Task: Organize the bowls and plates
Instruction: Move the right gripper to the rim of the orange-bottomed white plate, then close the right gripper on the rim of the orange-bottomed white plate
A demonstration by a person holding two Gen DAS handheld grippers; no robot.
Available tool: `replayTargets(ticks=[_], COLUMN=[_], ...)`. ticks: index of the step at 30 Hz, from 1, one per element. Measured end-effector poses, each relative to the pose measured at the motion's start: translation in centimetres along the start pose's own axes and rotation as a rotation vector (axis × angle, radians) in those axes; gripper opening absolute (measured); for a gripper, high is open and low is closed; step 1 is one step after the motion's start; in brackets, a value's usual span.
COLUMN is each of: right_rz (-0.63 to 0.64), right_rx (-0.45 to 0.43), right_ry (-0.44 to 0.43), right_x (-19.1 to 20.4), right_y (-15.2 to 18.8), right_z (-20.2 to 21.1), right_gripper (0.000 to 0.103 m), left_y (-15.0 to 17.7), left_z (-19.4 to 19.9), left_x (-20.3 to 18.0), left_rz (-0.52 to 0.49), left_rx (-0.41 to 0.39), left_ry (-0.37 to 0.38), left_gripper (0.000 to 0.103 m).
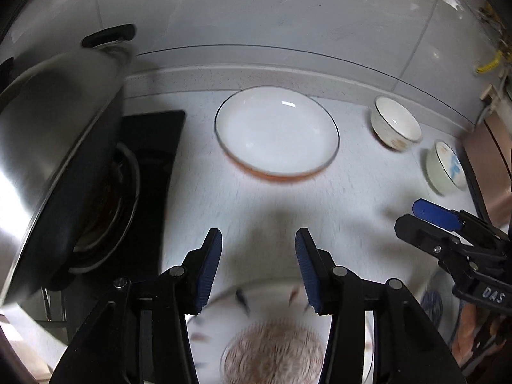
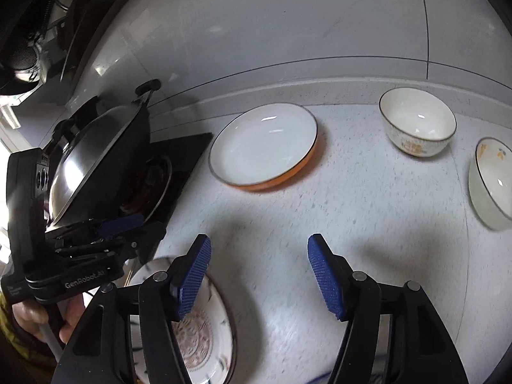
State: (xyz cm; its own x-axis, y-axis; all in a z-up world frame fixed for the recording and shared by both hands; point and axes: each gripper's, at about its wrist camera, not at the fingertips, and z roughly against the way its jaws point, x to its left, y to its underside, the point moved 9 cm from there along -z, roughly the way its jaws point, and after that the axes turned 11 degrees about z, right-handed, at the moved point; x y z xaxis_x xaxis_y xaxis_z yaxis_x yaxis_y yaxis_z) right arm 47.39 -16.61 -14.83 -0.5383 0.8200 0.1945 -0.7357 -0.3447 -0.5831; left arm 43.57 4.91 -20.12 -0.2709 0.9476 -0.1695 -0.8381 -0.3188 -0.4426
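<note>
A white plate with an orange underside (image 1: 276, 131) (image 2: 264, 145) lies near the back of the counter. A cream bowl with a floral band (image 1: 396, 124) (image 2: 417, 121) stands to its right. A pale green bowl (image 1: 445, 168) (image 2: 489, 182) is tipped on its side further right. A patterned plate (image 1: 272, 339) (image 2: 204, 329) lies at the near edge. My left gripper (image 1: 258, 265) is open and empty above the patterned plate. My right gripper (image 2: 259, 276) is open and empty over bare counter, to the right of that plate.
A steel wok with a lid (image 1: 60, 147) (image 2: 96, 163) sits on a black gas stove (image 1: 140, 172) (image 2: 169, 172) at the left. A tiled wall (image 1: 272, 16) backs the speckled counter (image 1: 320, 208) (image 2: 368, 208). Brown items (image 1: 492, 160) stand at the far right.
</note>
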Motion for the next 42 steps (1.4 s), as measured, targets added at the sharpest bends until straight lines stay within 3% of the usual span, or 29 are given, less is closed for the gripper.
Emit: replayTargets(ticks=[7,14,19,28,29,30,31,42], right_rz=[-0.028,-0.054,-0.095,-0.127,-0.126,-0.117,-0.111,-0.001], right_rx=[0.042,0.123,0.161,0.177,0.179,0.188,0.197,0.233], right_ry=[0.015,0.077,0.058,0.019,0.022,0.029,0.037,0.113], right_x=[-3.5,-5.9,-6.6,-7.3,-7.4,-7.4,-7.4,-7.2], right_y=[-3.9,-5.6,-5.6,-6.4,-6.4,-6.5,-6.4,-6.4], right_z=[-4.8,-10.7,-13.5,-15.9,-16.1,-16.3,-16.4,-16.0], right_gripper=[0.064,0.063,0.061,0.038,0.033,0.022,0.02,0.017], left_y=[-3.5,-5.2,-5.9,-7.5,-7.6,-7.7,-7.8,-7.8], left_z=[-4.0,-7.0,-8.1,-9.3,-9.5,-9.6,-9.7,-10.8], left_x=[-1.0,0.3,1.1,1.8,1.8,1.9,1.9,2.0], left_rz=[0.013,0.06,0.091,0.134,0.138,0.14,0.142,0.152], left_rx=[0.003,0.021,0.022,0.016,0.015,0.016,0.018,0.045], left_ry=[-0.063,-0.118,-0.135,-0.146,-0.149,-0.148,-0.148,-0.133], left_gripper=[0.042,0.042,0.042,0.042,0.042,0.042,0.042,0.042])
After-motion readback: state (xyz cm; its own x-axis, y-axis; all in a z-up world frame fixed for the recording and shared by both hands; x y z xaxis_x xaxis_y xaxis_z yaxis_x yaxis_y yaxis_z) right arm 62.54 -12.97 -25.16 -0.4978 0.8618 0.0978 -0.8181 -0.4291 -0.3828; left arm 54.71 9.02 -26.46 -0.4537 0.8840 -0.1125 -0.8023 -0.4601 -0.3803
